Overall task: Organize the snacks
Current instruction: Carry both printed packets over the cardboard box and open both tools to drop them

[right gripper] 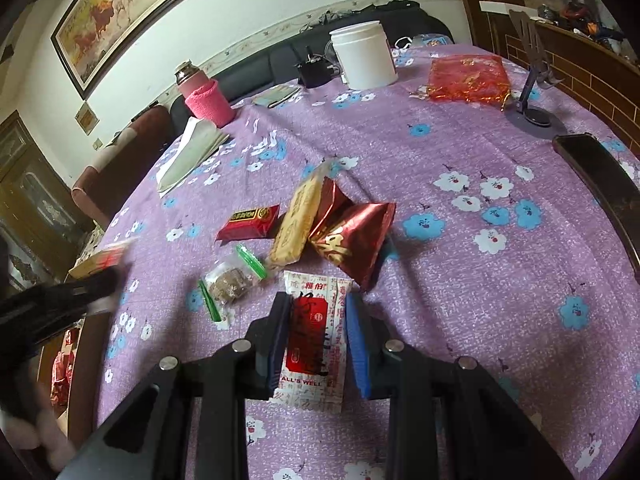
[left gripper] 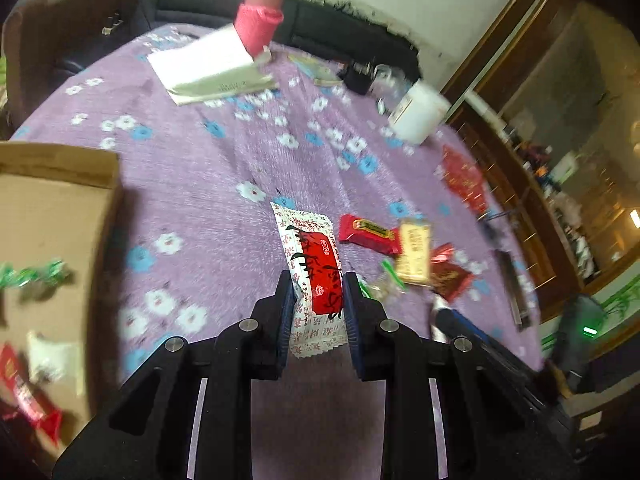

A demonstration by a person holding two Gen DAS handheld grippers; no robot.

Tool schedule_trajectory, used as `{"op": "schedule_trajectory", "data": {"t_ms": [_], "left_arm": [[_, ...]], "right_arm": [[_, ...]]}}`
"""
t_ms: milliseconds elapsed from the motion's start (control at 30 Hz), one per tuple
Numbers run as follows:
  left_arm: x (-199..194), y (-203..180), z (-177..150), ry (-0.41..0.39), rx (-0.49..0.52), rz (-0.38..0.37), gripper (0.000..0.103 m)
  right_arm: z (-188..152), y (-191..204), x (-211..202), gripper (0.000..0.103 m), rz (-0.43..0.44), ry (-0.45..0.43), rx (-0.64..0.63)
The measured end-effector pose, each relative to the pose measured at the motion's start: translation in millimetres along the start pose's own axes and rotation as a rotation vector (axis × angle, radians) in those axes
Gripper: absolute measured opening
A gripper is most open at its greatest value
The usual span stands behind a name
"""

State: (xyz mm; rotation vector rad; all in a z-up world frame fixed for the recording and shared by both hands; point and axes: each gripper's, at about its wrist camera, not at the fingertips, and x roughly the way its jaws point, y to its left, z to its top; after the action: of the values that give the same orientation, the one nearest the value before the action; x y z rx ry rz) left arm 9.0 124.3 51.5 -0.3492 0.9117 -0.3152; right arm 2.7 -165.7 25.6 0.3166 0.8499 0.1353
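Left wrist view: the left tool (left gripper: 315, 294) clenches a white-and-red snack packet (left gripper: 312, 268), its long axis running forward between the fingers — the cardboard box (left gripper: 60, 216) lies to its left on the counter (left gripper: 224, 168). The right tool (right gripper: 316, 320) straddles another white packet (right gripper: 314, 336), not visibly clamped.

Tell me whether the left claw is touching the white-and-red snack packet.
Touching. The left wrist view shows the left claw clamping the white-and-red snack packet, with both pads pressed against its crumpled sides.

Home living room: sofa (right gripper: 256, 68), framed painting (right gripper: 120, 12).
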Motion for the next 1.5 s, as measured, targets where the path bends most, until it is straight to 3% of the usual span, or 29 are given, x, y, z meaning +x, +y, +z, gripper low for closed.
{"op": "schedule_trajectory", "data": {"t_ms": [167, 333, 667, 867, 1067, 1233, 1500], "left_arm": [[-49.4, 25.4, -8.7, -0.063, -0.024, -0.077, 0.023], [-84.8, 59.9, -10.0, -0.11, -0.048, -0.062, 0.023], [-124.1, 146.0, -18.7, -0.162, -0.159, -0.02, 0.023], [-134.0, 182.8, -14.7, -0.168, -0.218, 0.014, 0.023], [-130.6, 208.5, -3.4, -0.146, -0.251, 0.093, 0.023], [-113.2, 225.5, 6.9, -0.104, -0.265, 0.121, 0.023], [-96.4, 237.4, 20.6, -0.08, -0.26, 0.153, 0.023]], "right_arm": [[-1.9, -0.6, -1.6, 0.031, -0.056, -0.019, 0.003], [-1.7, 8.3, -19.9, 0.031, -0.101, -0.069, -0.026], [-0.3, 86.5, -48.1, 0.031, 0.012, -0.046, -0.17], [0.4, 154.4, -34.1, 0.031, 0.133, 0.025, -0.25], [3.1, 225.5, -6.9, 0.031, 0.273, 0.114, -0.302], [-11.1, 279.4, 34.7, 0.031, 0.276, 0.199, -0.393], [-20.5, 309.1, 89.9, 0.031, 0.237, 0.268, -0.407]]}}
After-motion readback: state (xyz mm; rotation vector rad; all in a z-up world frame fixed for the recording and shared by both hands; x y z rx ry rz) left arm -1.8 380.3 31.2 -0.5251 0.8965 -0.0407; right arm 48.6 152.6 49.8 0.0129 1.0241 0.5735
